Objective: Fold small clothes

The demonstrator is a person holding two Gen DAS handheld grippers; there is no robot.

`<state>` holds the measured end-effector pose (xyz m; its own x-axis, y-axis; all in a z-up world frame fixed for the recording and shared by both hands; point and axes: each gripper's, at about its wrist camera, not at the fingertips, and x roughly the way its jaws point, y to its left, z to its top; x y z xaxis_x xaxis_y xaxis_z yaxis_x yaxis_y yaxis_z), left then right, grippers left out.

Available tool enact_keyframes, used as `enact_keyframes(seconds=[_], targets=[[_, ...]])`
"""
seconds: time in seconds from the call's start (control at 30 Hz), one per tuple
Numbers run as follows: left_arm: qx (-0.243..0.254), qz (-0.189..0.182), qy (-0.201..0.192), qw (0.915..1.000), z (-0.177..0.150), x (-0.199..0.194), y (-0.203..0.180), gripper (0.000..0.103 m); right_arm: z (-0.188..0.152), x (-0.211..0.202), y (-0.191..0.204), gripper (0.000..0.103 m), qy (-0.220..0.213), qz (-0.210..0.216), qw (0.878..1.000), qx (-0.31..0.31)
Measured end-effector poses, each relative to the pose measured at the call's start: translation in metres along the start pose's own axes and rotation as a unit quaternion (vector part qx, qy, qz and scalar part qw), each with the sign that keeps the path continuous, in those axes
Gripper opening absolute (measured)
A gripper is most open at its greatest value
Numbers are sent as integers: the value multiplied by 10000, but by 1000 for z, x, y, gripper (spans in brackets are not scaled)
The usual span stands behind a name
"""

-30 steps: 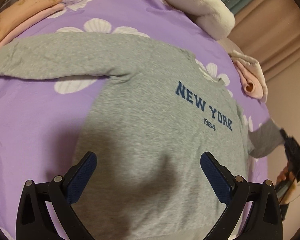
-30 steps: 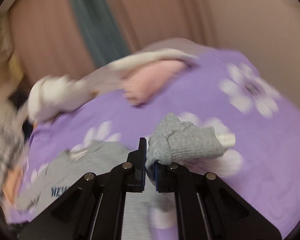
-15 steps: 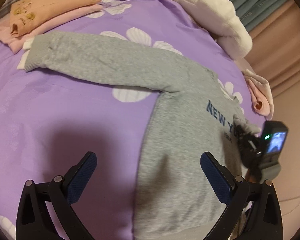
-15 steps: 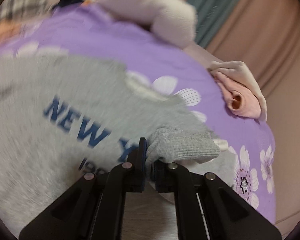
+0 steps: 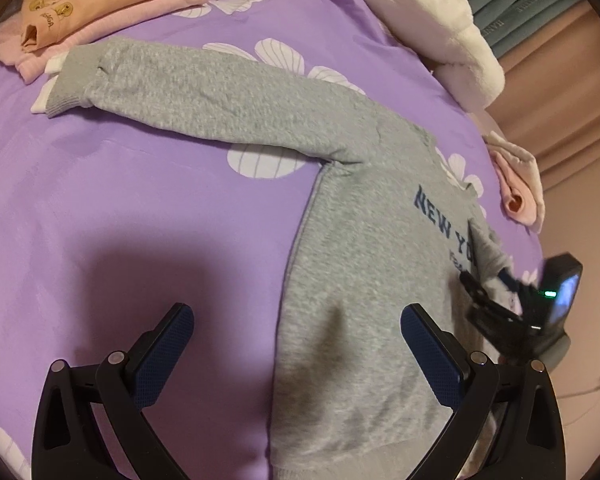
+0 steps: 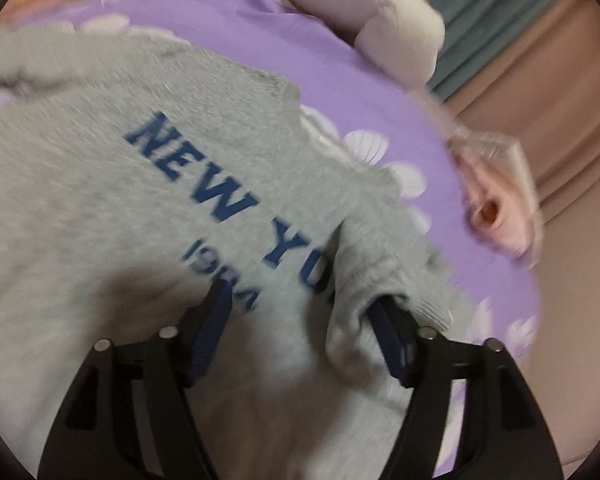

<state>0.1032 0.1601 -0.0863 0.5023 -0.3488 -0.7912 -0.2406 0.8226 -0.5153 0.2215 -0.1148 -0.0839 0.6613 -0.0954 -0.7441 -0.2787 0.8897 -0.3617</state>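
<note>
- Lying face up on the purple floral bedsheet [image 5: 120, 200], the grey "NEW YORK" sweatshirt [image 5: 364, 280] has one sleeve stretched out flat toward the folded peach and pink clothes [image 5: 100, 4].
- Its other sleeve [image 6: 380, 264] is folded across the chest, covering the end of the lettering.
- The right gripper [image 6: 308, 328] has just been opening; its jaws stand apart, released, with that sleeve's cuff draped against the right-hand pad and no squeeze on it.
- The left gripper [image 5: 296, 356] hangs wide open over the sweatshirt's side edge, grasping nothing.
- A white plush blanket [image 5: 432, 20] and a pink garment [image 5: 516, 184] lie beyond the sweatshirt.
</note>
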Motion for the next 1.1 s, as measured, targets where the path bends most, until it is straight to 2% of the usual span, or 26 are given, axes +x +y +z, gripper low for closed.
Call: enact_keyframes(seconds=[0.03, 0.07, 0.1, 0.13, 0.17, 0.2, 0.23, 0.27, 0.3, 0.33, 0.4, 0.5, 0.57, 0.6, 0.67, 0.73, 0.77, 0.8, 0.83, 0.87, 0.97, 1.03, 1.1], targets=[[12, -21, -18, 10000, 0, -1, -2, 102, -2, -5, -9, 71, 5, 373, 9986, 364], [34, -10, -49, 10000, 0, -2, -4, 102, -6, -12, -25, 71, -36, 935, 9908, 974], [106, 12, -62, 9999, 0, -3, -9, 102, -11, -15, -33, 72, -93, 1229, 9829, 1367], [243, 18, -51, 9997, 2, -3, -17, 102, -19, -16, -54, 72, -157, 1719, 9614, 2142], [384, 13, -46, 9993, 2, -2, -26, 102, -25, -14, -67, 72, -170, 1942, 9462, 2585], [544, -17, -54, 9985, 3, -3, -37, 102, -37, -11, -87, 72, -219, 2253, 9160, 3313], [756, -82, -83, 9971, 4, -3, -50, 102, -44, -10, -95, 73, -311, 2403, 8996, 3632], [985, -147, -109, 9950, 4, -3, -64, 102, -54, -8, -108, 73, -485, 2574, 8755, 4060], [1115, -174, -102, 9936, 5, -1, -73, 102, -60, -7, -113, 72, -568, 2593, 8645, 4267], [1252, -218, -80, 9919, 5, 2, -86, 102, -62, -4, -116, 70, -570, 2567, 8599, 4376], [1462, -405, -22, 9884, 5, 10, -106, 102, -60, 6, -115, 63, -510, 2474, 8597, 4439], [1675, -681, 139, 9834, 10, 31, -136, 102, -49, 26, -111, 50, -246, 2193, 8671, 4466], [1734, -880, 397, 9801, 15, 49, -155, 102, -43, 39, -116, 38, -148, 2282, 8596, 4570], [1763, -954, 524, 9783, 17, 57, -165, 102, -40, 47, -117, 35, -57, 2273, 8558, 4646], [1850, -991, 638, 9757, 21, 70, -184, 102, -36, 57, -117, 21, 6, 2279, 8536, 4685], [1892, -1048, 672, 9740, 25, 77, -196, 102, -36, 47, -116, 14, -59, 2174, 8601, 4614], [1834, -1146, 695, 9738, 28, 78, -198, 102, -32, 39, -115, 9, -201, 2107, 8693, 4466], [1747, -1250, 733, 9739, 33, 80, -199, 102, -21, 27, -109, 8, -429, 2026, 8854, 4162], [1628, -1363, 757, 9743, 39, 81, -200, 102, -19, 21, -108, 8, -537, 2044, 8917, 4003], [1479, -1479, 766, 9749, 45, 83, -199, 102, -9, 16, -101, 8, -656, 2235, 8956, 3791], [1072, -1618, 784, 9778, 61, 90, -189, 102, 13, 16, -84, 12, -711, 2656, 8990, 3410], [884, -1627, 761, 9798, 68, 93, -185, 102, 29, 24, -67, 13, -663, 3064, 8969, 3119], [848, -1607, 806, 9800, 72, 99, -187, 102, 33, 30, -56, 24, -500, 3372, 8889, 3060]])
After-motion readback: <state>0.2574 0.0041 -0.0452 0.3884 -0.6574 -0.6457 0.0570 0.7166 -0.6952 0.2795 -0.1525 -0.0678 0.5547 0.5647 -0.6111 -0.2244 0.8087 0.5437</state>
